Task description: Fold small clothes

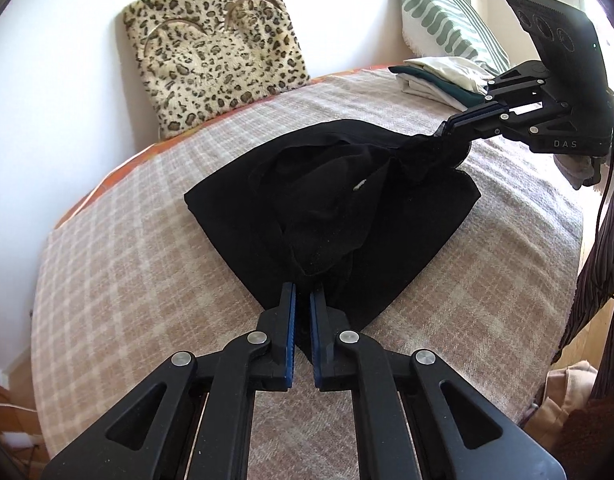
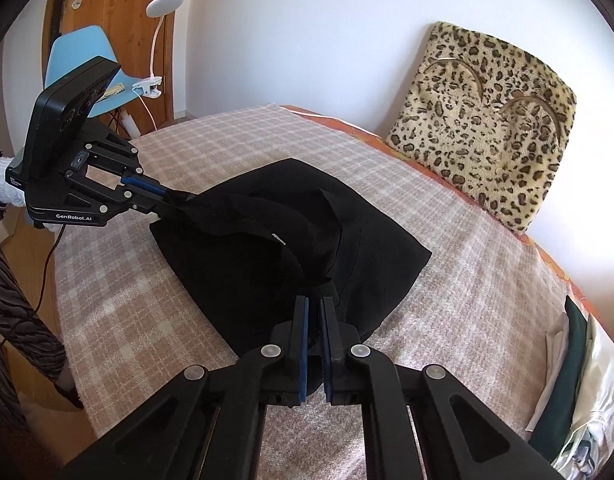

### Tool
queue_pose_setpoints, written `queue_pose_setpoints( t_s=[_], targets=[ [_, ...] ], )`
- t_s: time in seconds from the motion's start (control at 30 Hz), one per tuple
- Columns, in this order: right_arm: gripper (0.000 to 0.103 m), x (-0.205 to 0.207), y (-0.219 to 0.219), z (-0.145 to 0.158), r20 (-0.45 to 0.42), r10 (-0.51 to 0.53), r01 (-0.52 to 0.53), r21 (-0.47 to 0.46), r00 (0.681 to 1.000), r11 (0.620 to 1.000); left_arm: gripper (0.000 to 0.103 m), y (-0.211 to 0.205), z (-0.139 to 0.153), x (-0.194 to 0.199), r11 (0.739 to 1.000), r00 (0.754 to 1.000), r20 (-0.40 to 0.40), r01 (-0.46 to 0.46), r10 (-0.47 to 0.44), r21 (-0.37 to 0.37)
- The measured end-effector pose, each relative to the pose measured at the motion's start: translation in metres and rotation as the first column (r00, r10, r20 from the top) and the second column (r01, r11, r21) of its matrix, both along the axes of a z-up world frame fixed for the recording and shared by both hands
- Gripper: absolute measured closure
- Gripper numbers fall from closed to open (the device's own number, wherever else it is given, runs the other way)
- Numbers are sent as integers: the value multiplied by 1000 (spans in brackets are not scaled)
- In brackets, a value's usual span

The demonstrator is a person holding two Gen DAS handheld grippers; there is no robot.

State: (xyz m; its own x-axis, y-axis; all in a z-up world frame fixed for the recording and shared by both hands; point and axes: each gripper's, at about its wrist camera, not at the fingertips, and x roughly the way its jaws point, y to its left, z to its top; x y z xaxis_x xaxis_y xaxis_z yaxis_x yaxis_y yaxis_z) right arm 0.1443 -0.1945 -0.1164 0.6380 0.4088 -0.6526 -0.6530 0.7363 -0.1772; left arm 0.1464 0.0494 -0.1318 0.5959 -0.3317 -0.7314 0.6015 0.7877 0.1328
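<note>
Your left tool (image 1: pixel 303 296) was clamped on the near corner of the black garment (image 1: pixel 327 208), its blue-lined fingers (image 1: pixel 290 320) drawn nearly together with dark cloth pinched between them. Your right tool (image 2: pixel 315 308) gripped another corner the same way, seen from the left wrist as a bunched twist of fabric pulled up toward the upper right of the garment. Between the two tools the garment's upper layer rose in loose folds, while its lower layer lay flat on the bed.

The bed carried a beige-and-pink checked blanket (image 1: pixel 147 240) all around the garment, with an orange edge showing at its far side. Beyond the garment a leopard-print cushion (image 1: pixel 215 52) leaned against the white wall. To the far right of the garment sat a stack of folded clothes (image 1: pixel 435 76), and behind it a green-and-white pillow (image 1: pixel 443 20). To the garment's far left stood a blue chair (image 2: pixel 73 60), a white clip lamp (image 2: pixel 159 40) and a wooden door (image 2: pixel 119 20).
</note>
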Motion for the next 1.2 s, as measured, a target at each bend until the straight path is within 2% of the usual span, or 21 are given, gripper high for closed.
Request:
queue_pose_setpoints(
  t_s=[0.13,0.2,0.27,0.33,0.37,0.47,0.57,0.63,0.8,0.9,1.0,1.1,1.17,1.2],
  targets=[
    [101,-1,-15,12,-6,4,-3,68,1000,998,98,6,-2,-3,1000,1000,2,4,-4,19],
    [100,-1,-17,11,9,-6,6,29,1000,1000,98,7,-5,-4,999,1000,-11,12,-12,29],
    [97,0,-16,5,-30,8,-8,-8,1000,1000,98,9,-7,-6,1000,1000,-20,20,-20,23],
    [82,-3,-16,2,-38,9,-10,-27,999,1000,97,9,-6,-8,999,1000,-19,25,-25,21],
    [80,-6,-16,3,-36,20,-20,-26,999,999,97,9,-5,-9,999,999,-27,35,-34,20],
    [76,-10,-22,11,-50,53,-52,35,997,998,93,10,1,-12,999,999,-25,45,-45,2],
    [76,-1,-26,18,-86,43,-29,158,995,987,93,14,19,-7,996,999,-14,34,-35,-79],
    [75,3,-14,16,-86,53,-38,164,995,986,93,15,29,1,994,1000,-1,11,-11,-109],
    [69,-2,41,-11,-94,163,-162,16,982,987,93,8,27,20,989,999,-30,-22,17,-145],
    [69,-5,58,-29,-70,165,-171,-88,984,981,93,0,19,24,995,999,-34,-12,9,-97],
    [69,3,61,-35,-71,140,-146,-101,988,984,93,2,20,25,994,999,-38,-18,14,-105],
    [73,12,64,-39,-74,123,-132,-123,990,984,93,9,25,29,992,999,-31,-46,43,-120],
    [79,17,68,-45,-76,117,-128,-160,990,979,93,14,27,30,989,998,-32,-65,61,-132],
    [85,20,68,-47,-87,113,-126,-162,990,979,93,15,28,31,989,997,-30,-71,68,-132]
  ],
)
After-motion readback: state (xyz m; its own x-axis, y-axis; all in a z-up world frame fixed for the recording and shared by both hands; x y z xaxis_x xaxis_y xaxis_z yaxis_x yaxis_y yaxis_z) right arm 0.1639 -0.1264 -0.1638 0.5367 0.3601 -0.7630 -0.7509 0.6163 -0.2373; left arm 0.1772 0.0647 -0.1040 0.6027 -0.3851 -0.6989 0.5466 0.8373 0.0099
